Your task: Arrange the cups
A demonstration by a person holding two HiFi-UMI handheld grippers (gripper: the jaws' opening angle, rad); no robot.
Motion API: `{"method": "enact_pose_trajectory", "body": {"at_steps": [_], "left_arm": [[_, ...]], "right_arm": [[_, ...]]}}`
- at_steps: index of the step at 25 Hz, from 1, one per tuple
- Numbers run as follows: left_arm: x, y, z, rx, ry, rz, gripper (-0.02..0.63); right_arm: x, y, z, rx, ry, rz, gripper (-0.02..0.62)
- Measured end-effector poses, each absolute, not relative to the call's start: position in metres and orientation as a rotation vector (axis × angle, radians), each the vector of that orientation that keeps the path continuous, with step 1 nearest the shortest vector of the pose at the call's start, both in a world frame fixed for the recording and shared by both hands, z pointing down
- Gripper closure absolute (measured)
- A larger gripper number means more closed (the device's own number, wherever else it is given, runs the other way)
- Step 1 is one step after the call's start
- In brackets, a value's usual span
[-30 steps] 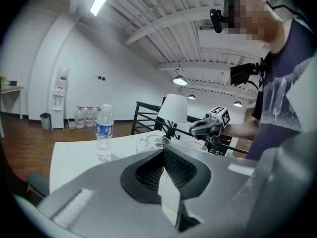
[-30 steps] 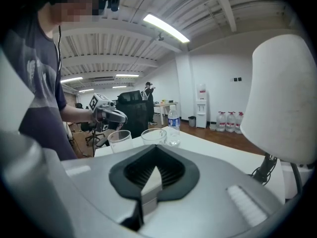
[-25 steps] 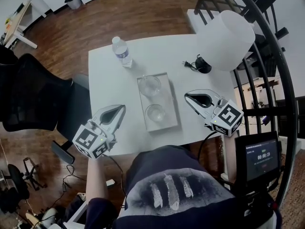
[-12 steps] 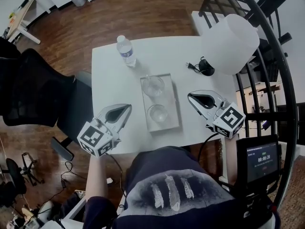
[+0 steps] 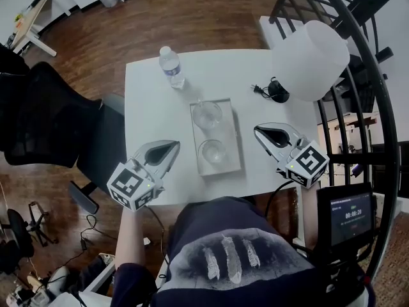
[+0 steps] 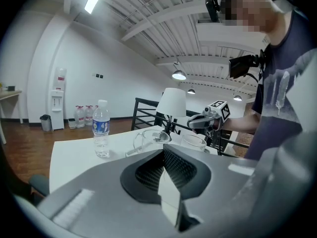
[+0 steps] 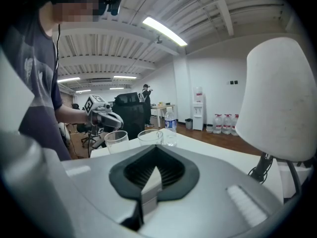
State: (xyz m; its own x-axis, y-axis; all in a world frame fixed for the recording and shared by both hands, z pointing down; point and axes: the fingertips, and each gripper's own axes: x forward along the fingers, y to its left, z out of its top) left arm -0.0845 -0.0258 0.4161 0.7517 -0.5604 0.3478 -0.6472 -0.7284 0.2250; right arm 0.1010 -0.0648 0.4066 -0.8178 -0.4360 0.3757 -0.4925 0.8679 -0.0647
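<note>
Bearing cups (image 5: pixel 211 151), white table (image 5: pixel 148 98); wooden floor (image 5: pixel 192 18)

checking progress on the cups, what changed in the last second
The left gripper seems to have edged slightly toward the tray; nothing grasped or released. The right gripper, the far cup and near cup on it, and the bottle stayed put; both grippers remain shut, empty.

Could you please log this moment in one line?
left gripper: shut, empty | right gripper: shut, empty | far cup, near cup: on tray
</note>
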Motion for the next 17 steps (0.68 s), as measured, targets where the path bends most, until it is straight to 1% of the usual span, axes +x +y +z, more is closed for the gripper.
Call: {"method": "enact_pose_trajectory", "body": {"at_steps": [17], "left_arm": [[-0.0783,-0.0179,0.4253,2.616,-0.915,0.426,0.592]], "right_arm": [[0.1051,-0.0667,0.4068,0.726,-2.693,0.201,0.592]]}}
